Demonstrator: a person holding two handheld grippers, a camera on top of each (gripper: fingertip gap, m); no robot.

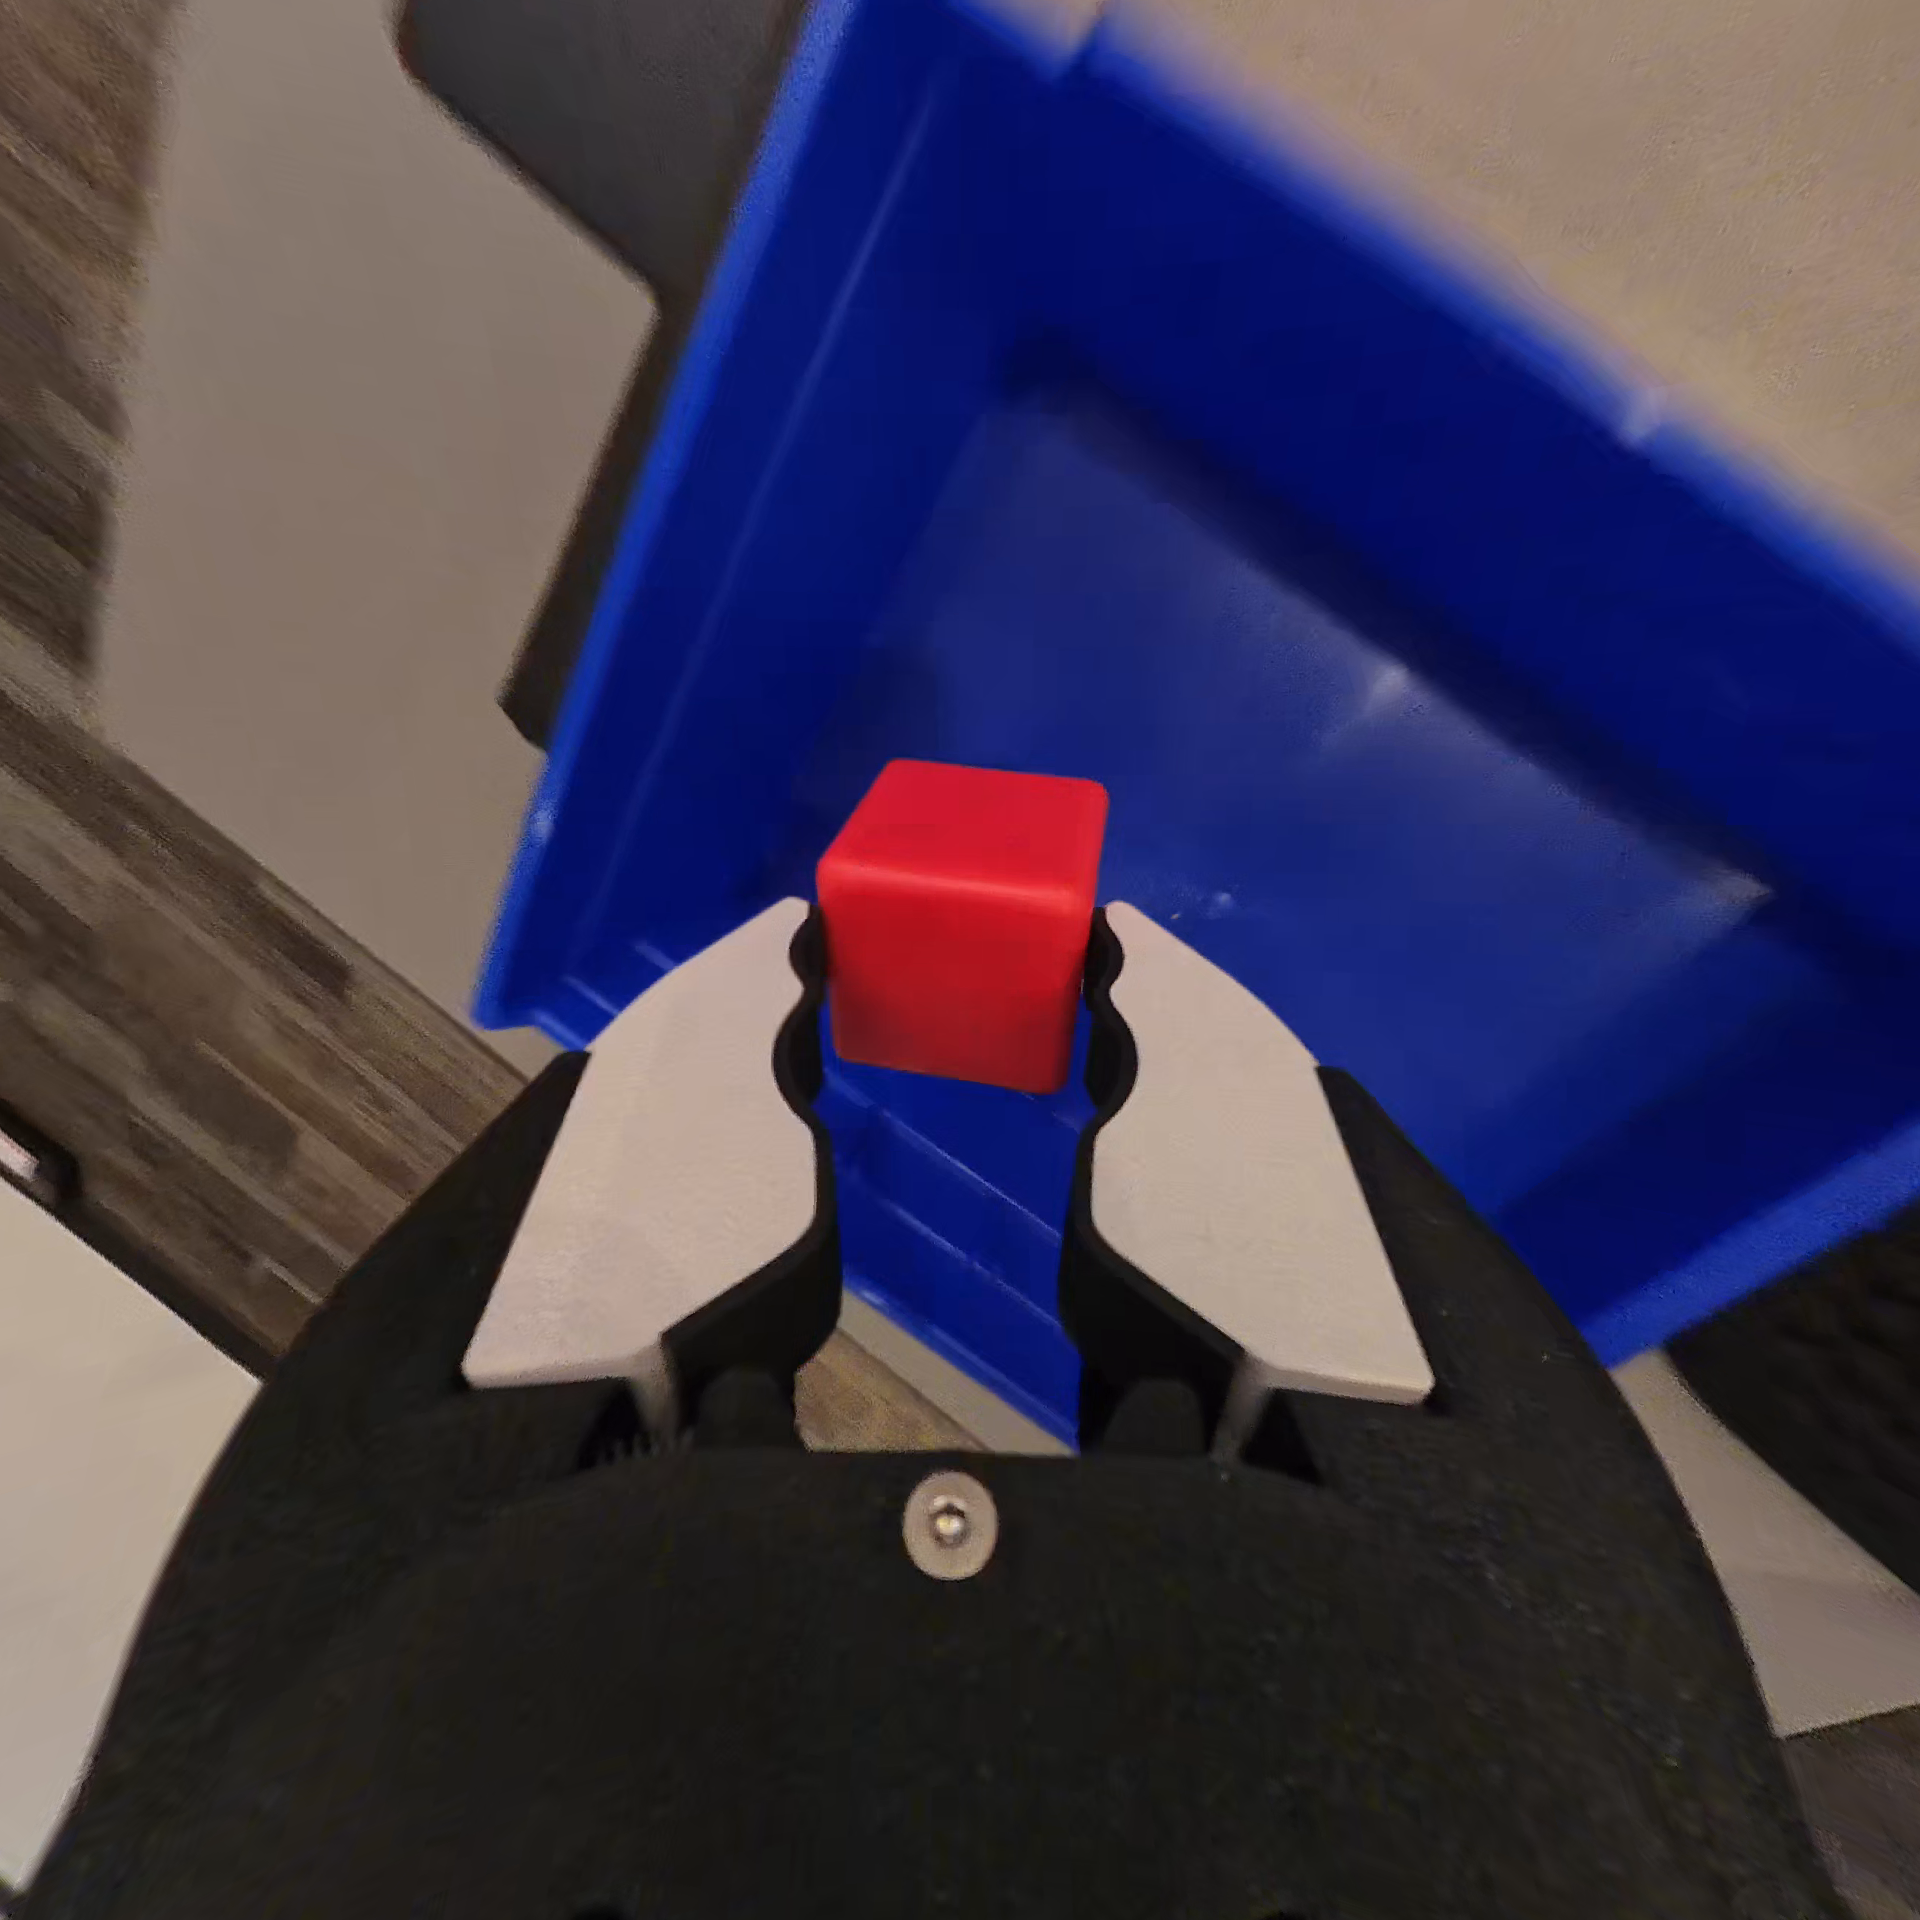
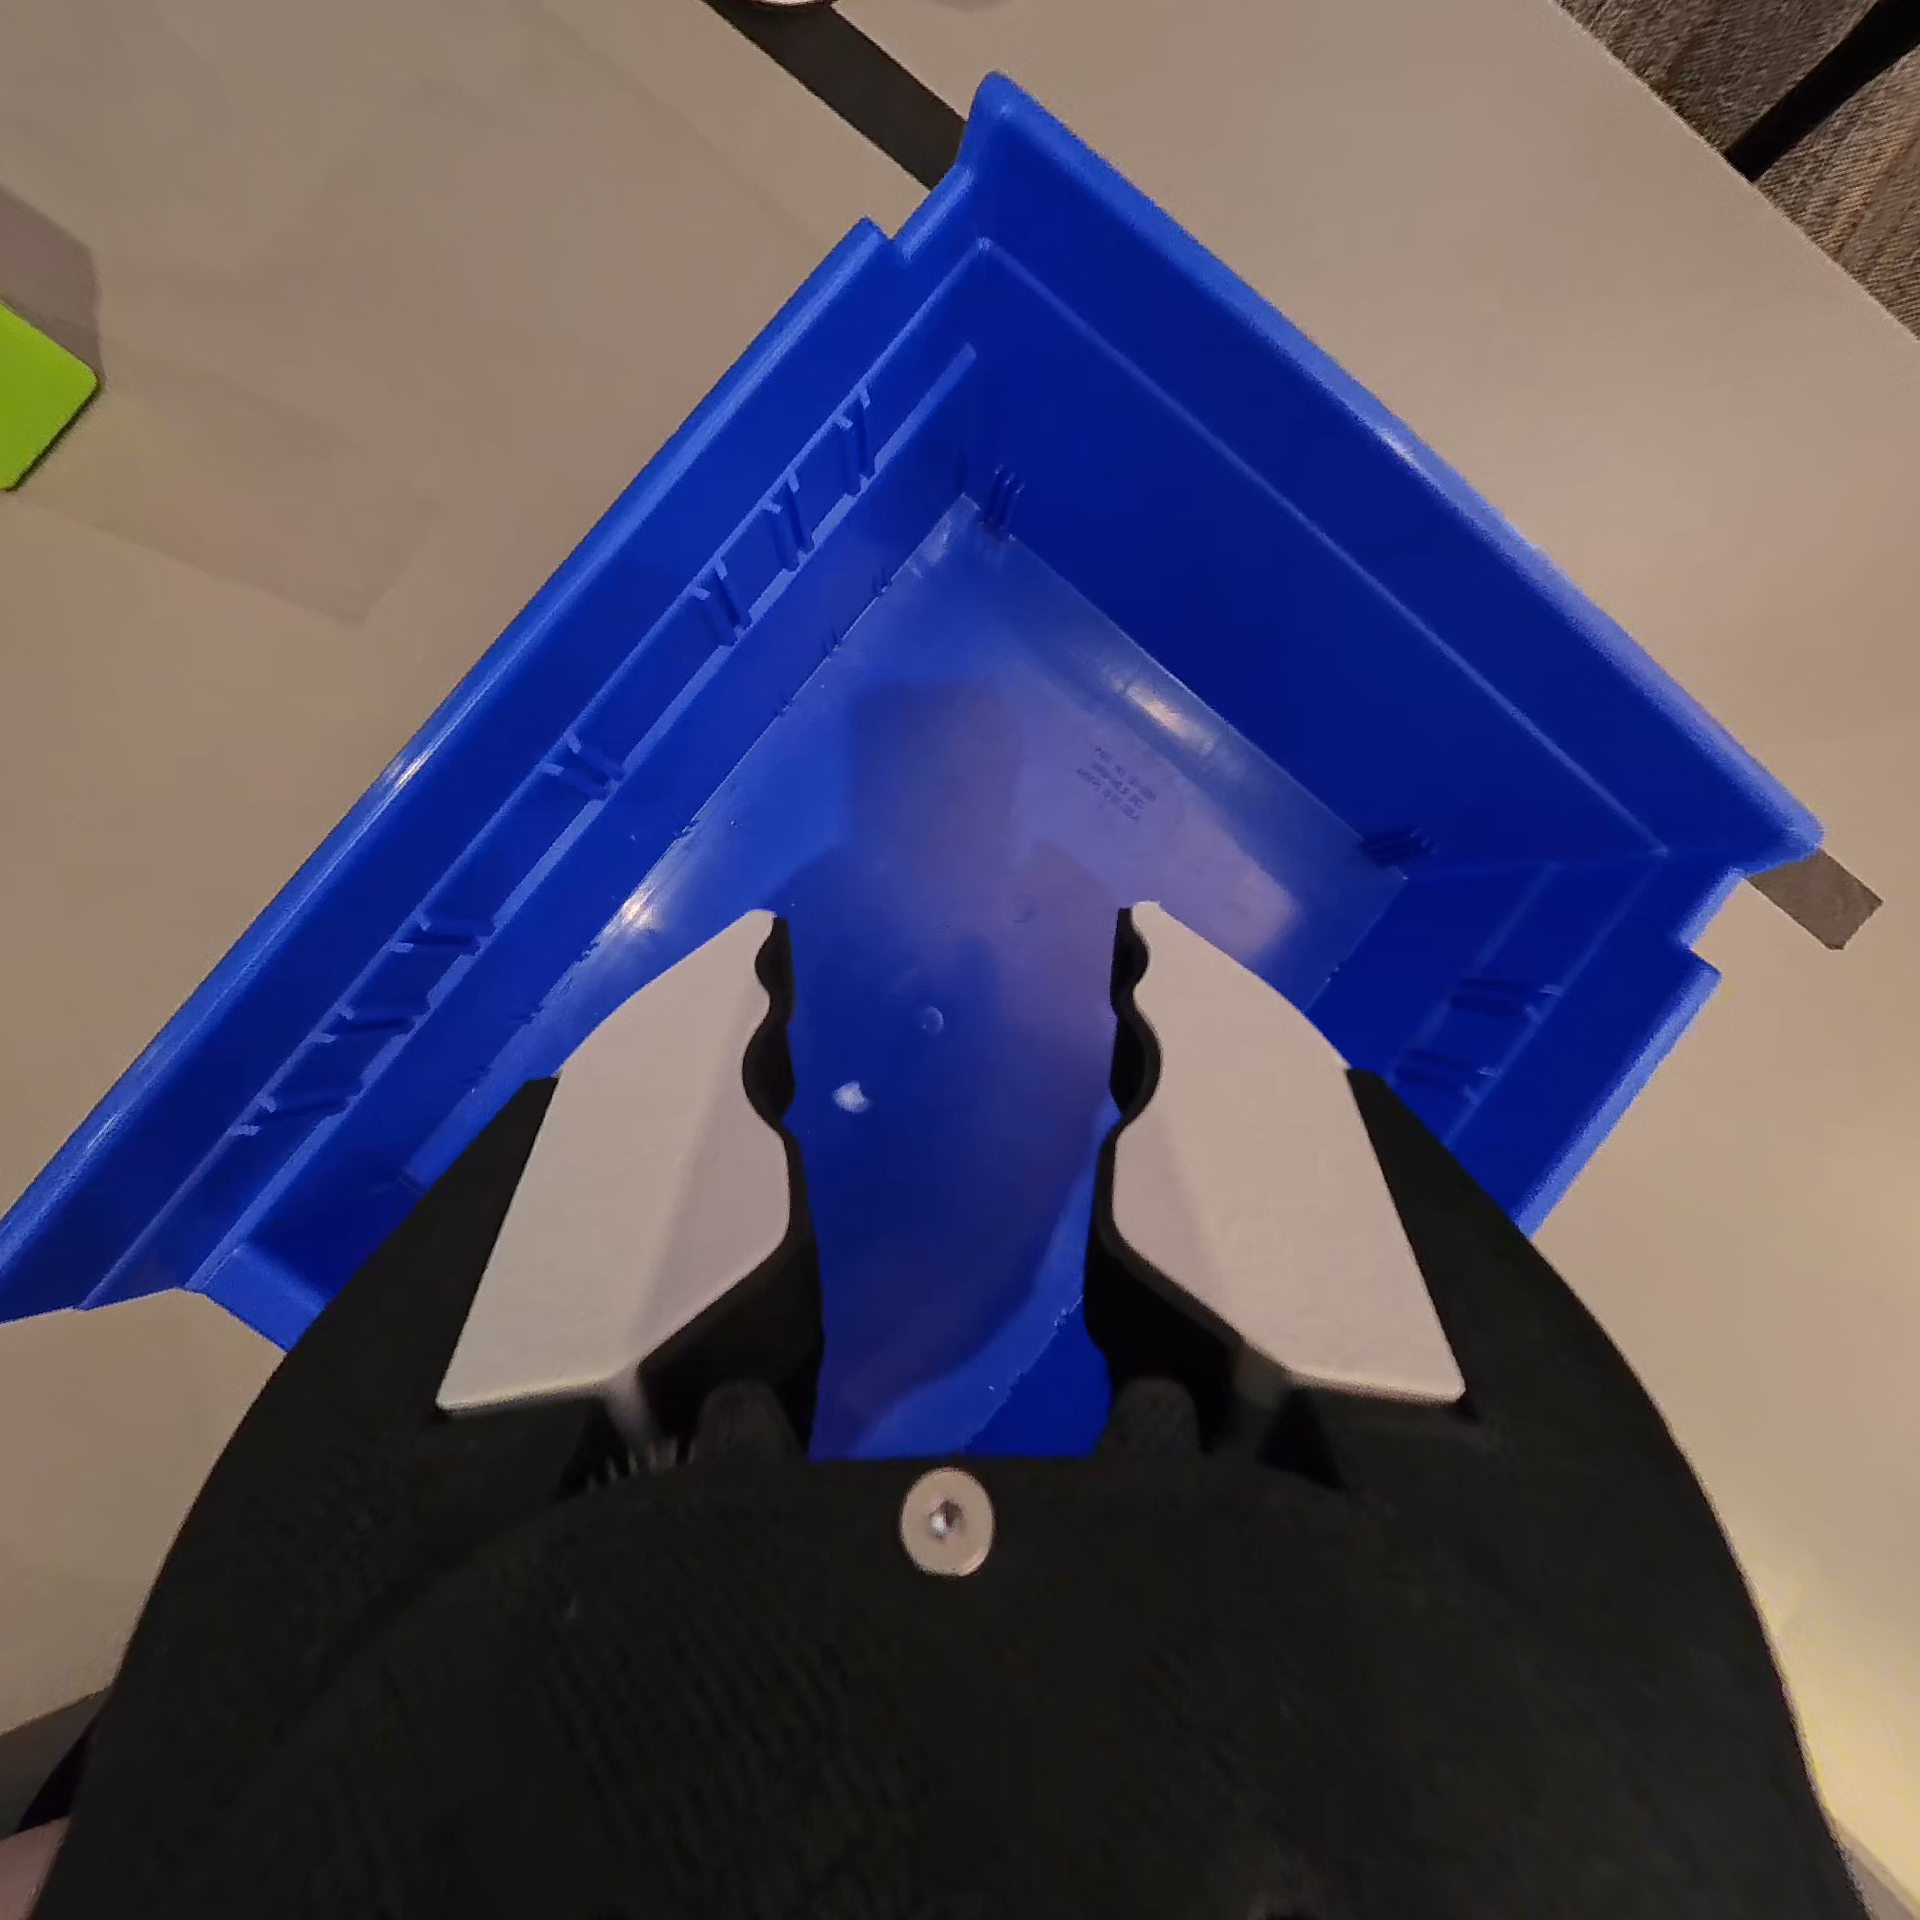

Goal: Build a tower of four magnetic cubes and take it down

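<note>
Above the blue bin [image 1: 1351,520], clamped between the fingertips of the left tool [image 1: 956,935]: red cube [image 1: 961,925], held by two opposite faces, clear of the bin floor and near the bin's low front wall. Bin interior bare in both views, no other cube visible inside. Judged step: either lifting this cube out toward a building spot on the worktop [image 2: 312,260], or dropping it back after teardown; cannot tell which from these views.

To do it well: keep the grip square on the flat faces, carry the cube level, clear the bin rim before travelling sideways, and release only once settled. Near another magnetic cube, expect a snap and approach straight from above.

Pose: left tool tilted, pointing down and forward into the bin, background blurred. Right tool [image 2: 951,925] steeply over the bin centre, fingers apart, nothing between them. Green object [image 2: 36,400] at the worktop's far left edge, well apart from the bin.
</note>
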